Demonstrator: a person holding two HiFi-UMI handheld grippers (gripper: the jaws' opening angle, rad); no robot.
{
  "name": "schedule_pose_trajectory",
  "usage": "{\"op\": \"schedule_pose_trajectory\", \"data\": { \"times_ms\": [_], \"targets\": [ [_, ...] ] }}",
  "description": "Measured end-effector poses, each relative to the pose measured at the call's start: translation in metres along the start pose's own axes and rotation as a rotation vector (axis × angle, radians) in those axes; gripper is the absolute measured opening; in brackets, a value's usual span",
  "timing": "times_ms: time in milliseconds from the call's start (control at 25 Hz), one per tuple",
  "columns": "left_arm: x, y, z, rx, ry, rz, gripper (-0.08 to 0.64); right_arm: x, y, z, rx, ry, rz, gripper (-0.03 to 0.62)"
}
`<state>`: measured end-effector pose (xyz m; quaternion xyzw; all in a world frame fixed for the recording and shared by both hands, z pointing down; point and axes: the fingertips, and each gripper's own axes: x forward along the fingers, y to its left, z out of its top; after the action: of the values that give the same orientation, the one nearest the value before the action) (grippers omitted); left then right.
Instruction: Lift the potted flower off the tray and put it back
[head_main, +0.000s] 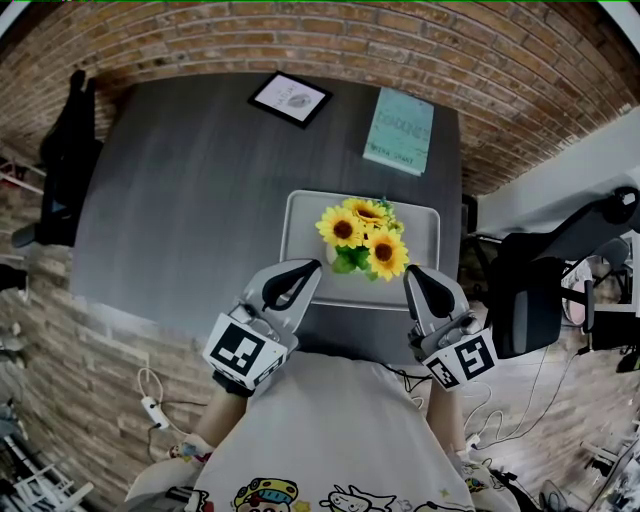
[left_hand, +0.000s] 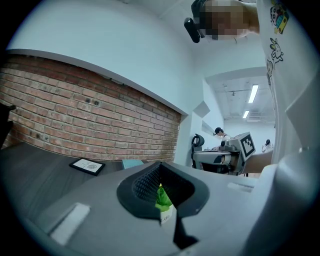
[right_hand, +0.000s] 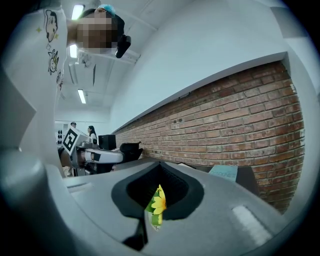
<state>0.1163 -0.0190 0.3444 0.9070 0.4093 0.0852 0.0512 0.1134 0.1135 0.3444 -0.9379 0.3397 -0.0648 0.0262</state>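
Potted sunflowers (head_main: 362, 238) sitting on grey tray (head_main: 300, 215), toward its near edge. Tray on dark desk (head_main: 180, 180), framed picture (head_main: 289, 98) and teal book (head_main: 399, 130) further back.

Left tool (head_main: 305, 270) pressed together, nothing pinched, tip at tray's near left corner. Right tool (head_main: 415, 276) same deal, pressed together and empty, at near right corner. Flowers between the two tips, just beside both.
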Motion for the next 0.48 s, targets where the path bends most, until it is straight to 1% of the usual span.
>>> {"op": "schedule_pose_trajectory", "data": {
  "times_ms": [240, 480],
  "targets": [
    [-0.0005, 0.0024, 0.0014, -0.002, -0.002, 0.009, -0.002, 0.0015, -0.0004, 0.0009, 0.012, -0.001, 0.004, 0.0],
    [-0.0014, 0.003, 0.0001, -0.005, 0.002, 0.017, -0.002, -0.0006, -0.0039, 0.0008, 0.036, -0.007, -0.011, 0.0]
  ]
}}
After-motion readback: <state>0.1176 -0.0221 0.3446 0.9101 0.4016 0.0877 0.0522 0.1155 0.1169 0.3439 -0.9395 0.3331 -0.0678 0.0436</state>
